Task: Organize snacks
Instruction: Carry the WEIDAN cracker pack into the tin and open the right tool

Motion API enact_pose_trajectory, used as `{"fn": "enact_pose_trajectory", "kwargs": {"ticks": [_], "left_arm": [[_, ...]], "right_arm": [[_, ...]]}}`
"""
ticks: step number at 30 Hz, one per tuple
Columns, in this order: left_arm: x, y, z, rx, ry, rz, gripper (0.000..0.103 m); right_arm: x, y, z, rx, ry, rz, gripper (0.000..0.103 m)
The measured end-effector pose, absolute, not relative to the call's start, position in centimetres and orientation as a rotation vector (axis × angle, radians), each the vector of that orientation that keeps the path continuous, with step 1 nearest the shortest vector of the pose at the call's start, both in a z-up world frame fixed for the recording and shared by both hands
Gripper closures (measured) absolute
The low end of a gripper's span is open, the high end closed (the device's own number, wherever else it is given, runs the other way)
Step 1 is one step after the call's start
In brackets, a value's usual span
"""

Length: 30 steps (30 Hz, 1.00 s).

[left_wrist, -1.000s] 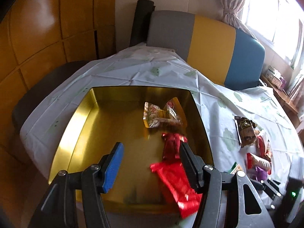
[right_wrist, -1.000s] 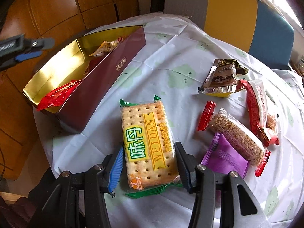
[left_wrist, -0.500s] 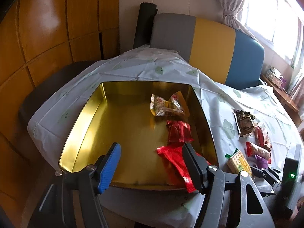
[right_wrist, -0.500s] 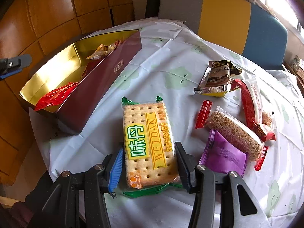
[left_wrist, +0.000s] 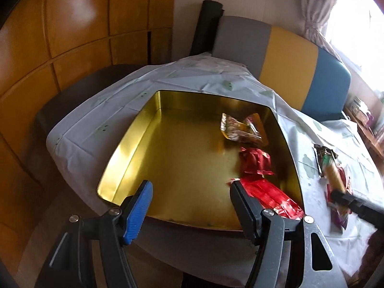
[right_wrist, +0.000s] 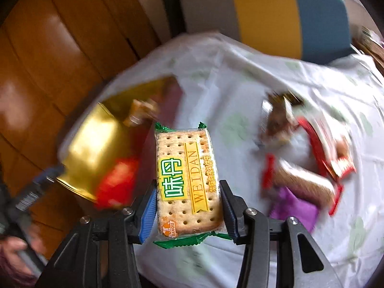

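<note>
My right gripper (right_wrist: 188, 196) is shut on a cracker pack (right_wrist: 186, 175) with a yellow and green label, held lifted above the table between the gold box (right_wrist: 93, 144) and the loose snacks. My left gripper (left_wrist: 190, 196) is open and empty, hovering at the near edge of the gold box (left_wrist: 134, 132). Inside the box along its right side lie a yellow-red snack bag (left_wrist: 242, 129), a small red packet (left_wrist: 255, 162) and a larger red packet (left_wrist: 271, 198).
Loose snacks lie on the white tablecloth (right_wrist: 240, 91) to the right: a brown packet (right_wrist: 278, 117), red-and-white wrappers (right_wrist: 328, 148), a grain bar (right_wrist: 304, 180), a purple packet (right_wrist: 295, 210). A grey-yellow-blue chair back (left_wrist: 283, 60) stands behind the table. Wooden wall panels (left_wrist: 48, 36) are to the left.
My right gripper closed on the cracker pack and lifted it off the table, swinging left toward the box. My left gripper pulled back from the box, still open.
</note>
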<state>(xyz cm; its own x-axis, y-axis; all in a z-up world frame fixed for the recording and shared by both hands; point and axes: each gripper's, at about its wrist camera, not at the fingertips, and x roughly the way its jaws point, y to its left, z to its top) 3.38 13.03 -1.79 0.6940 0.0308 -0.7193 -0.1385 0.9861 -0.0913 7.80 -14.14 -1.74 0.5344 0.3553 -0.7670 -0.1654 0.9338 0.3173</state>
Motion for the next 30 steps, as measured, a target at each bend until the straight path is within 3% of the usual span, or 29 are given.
{"fn": "enact_pose_trajectory", "kwargs": {"ticks": [9,18,30], "left_arm": [[2.9,14.4,-2.1,-0.164,0.804,0.116,0.035],[3.1,15.1,-2.9,-0.177,0.824,0.123,0.035],[2.9,14.3,-2.5,-0.157,0.817,0.113,0.035]], "right_arm": [[13.7,-5.2,-0.6,0.180,1.030,0.475,0.054],[18.0,-0.5,-5.1,0.176,1.156,0.463,0.053],[14.3,-2.8,-1.8,0.165,1.011,0.457,0.053]]}}
